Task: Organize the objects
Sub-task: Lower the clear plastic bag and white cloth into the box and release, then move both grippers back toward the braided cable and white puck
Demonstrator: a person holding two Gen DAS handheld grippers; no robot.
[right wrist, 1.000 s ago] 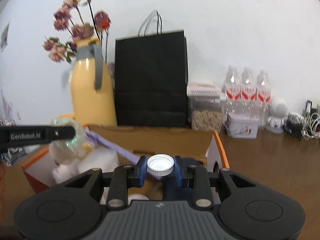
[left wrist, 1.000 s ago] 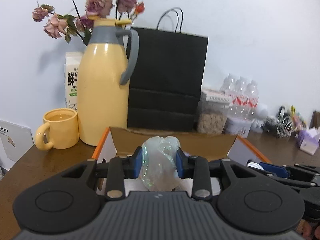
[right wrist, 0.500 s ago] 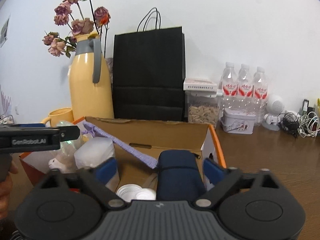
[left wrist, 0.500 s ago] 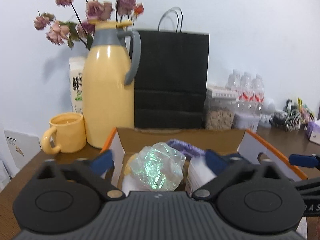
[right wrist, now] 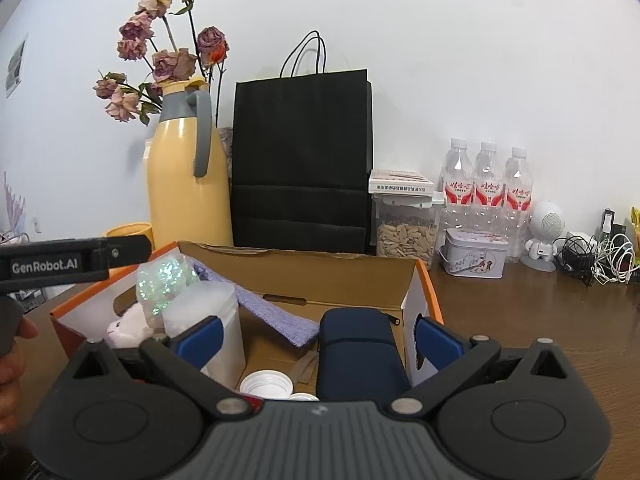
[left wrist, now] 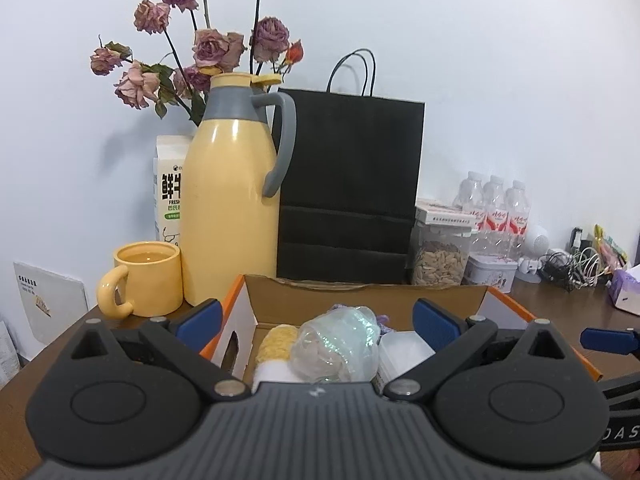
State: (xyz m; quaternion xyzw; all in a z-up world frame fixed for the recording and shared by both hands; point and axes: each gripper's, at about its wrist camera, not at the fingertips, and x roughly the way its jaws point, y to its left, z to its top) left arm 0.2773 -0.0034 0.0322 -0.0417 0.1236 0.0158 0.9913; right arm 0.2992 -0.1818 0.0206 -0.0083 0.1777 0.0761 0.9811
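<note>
Both my grippers — left gripper (left wrist: pixel 316 316), right gripper (right wrist: pixel 318 334) — have just sprung wide and hold nothing: the iridescent bag (left wrist: pixel 338 346) and the white cap (right wrist: pixel 266 385) now lie inside the cardboard box (right wrist: pixel 336 270), two items stowed. Only the right view shows the cap and navy case (right wrist: pixel 358 354) — the left shows the yellow mug (left wrist: pixel 146 278) behind the box.

Three water bottles (right wrist: pixel 487 184), one thermos (right wrist: pixel 182 176), one black bag (right wrist: pixel 300 160), one cardboard box (right wrist: pixel 340 276)

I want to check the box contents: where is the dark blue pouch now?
In the right wrist view, the dark blue pouch lies inside the cardboard box, near its right wall, just right of the white lids and the purple cloth.
</note>
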